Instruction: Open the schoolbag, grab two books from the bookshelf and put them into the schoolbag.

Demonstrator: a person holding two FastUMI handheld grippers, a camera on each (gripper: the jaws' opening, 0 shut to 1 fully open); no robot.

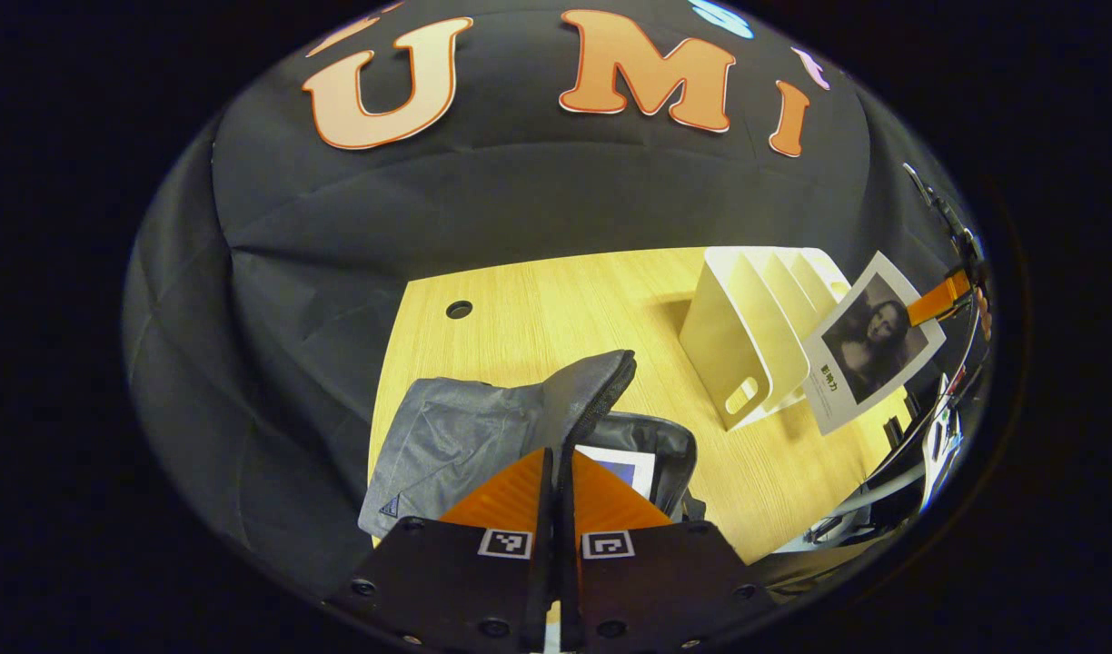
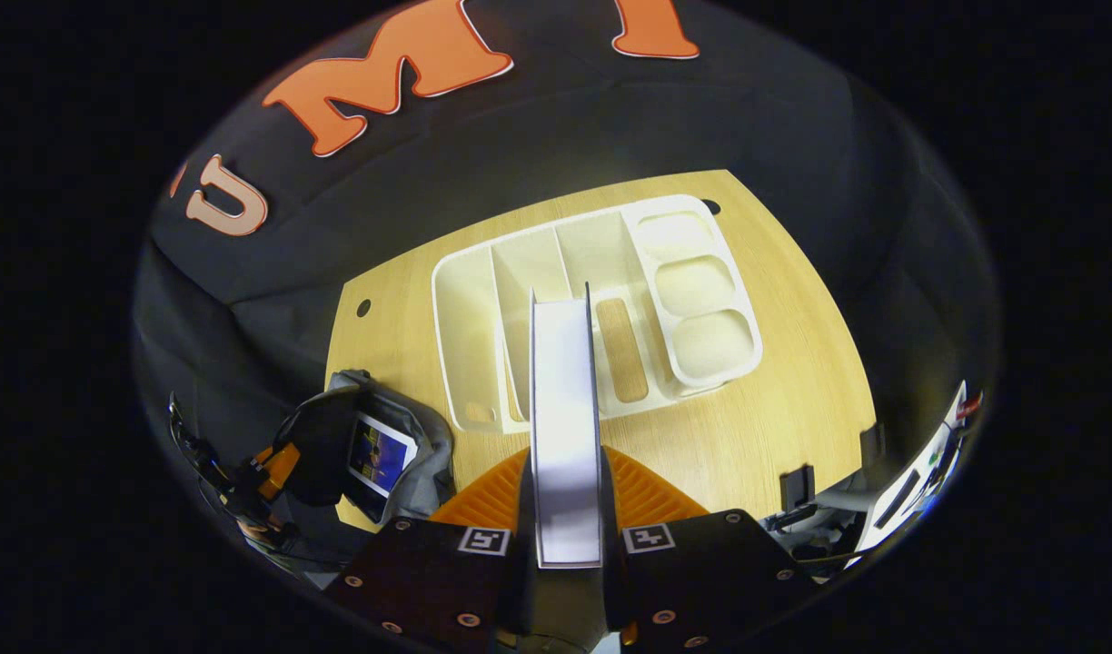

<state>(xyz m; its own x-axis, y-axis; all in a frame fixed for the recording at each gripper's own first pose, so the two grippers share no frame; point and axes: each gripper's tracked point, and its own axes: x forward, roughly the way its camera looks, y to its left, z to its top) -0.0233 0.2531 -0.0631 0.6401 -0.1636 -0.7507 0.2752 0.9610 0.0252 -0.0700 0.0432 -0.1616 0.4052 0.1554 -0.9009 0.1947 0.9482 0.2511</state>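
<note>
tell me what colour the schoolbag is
Grey, with a darker, near-black flap held up by the left tongs; the schoolbag shows best in the left gripper view.

A staged recording booth, not a lived-in room: black cloth wall (image 1: 538, 191) draped close behind a light wooden desk (image 1: 556, 309) with a cable hole (image 1: 459, 309), a white bookshelf (image 2: 601, 300) on it, cables and gear (image 1: 919, 454) at the near right edge.

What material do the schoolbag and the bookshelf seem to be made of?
Schoolbag: probably woven fabric, grey and matte; it creases and folds softly. Bookshelf: likely moulded plastic, cream and smooth, with thin rigid dividers and rounded corners; painted metal cannot be ruled out.
</note>
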